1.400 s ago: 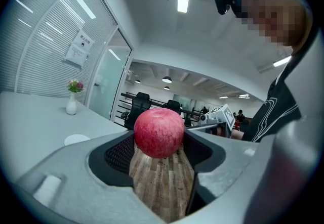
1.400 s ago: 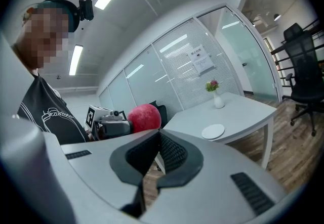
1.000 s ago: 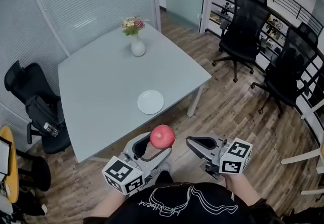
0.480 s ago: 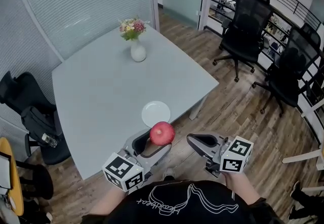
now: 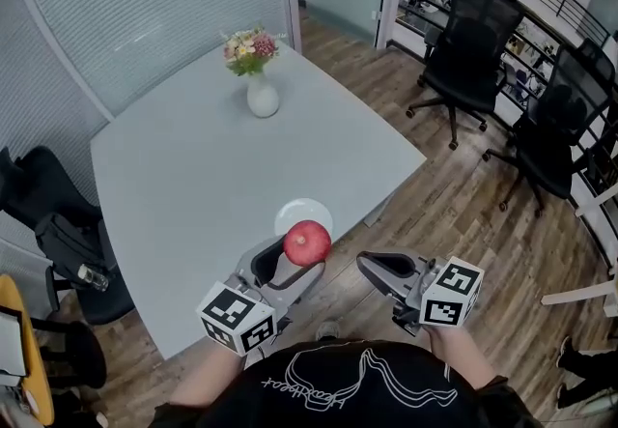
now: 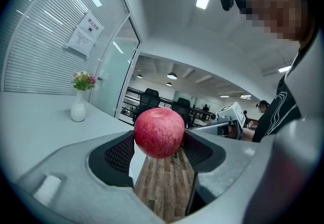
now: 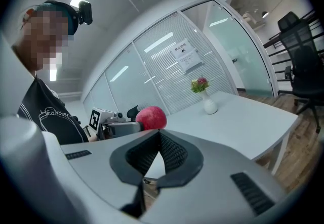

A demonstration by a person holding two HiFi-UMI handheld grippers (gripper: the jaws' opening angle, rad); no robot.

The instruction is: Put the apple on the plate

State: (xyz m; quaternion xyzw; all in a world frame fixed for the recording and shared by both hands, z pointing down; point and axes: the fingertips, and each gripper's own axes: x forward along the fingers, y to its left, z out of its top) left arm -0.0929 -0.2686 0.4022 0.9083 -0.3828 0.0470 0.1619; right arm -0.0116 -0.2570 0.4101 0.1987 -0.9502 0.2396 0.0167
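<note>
A red apple (image 5: 307,242) is clamped between the jaws of my left gripper (image 5: 301,257), held in the air just off the table's near edge. In the head view it covers the near part of the white plate (image 5: 303,214), which lies on the grey table (image 5: 193,175) close to that edge. The left gripper view shows the apple (image 6: 159,132) filling the gap between the black pads. My right gripper (image 5: 373,271) hangs to the right over the wooden floor, shut and empty. From the right gripper view (image 7: 158,135) the apple (image 7: 151,118) appears to the left.
A white vase of flowers (image 5: 261,93) stands at the table's far side. Black office chairs (image 5: 473,30) stand at the right, another (image 5: 48,214) at the left beside the table. A glass wall with blinds (image 5: 116,1) runs behind the table.
The view has moved up to the table: the plate has come nearer, and the apple now overlaps its near edge. Both grippers keep their state.
</note>
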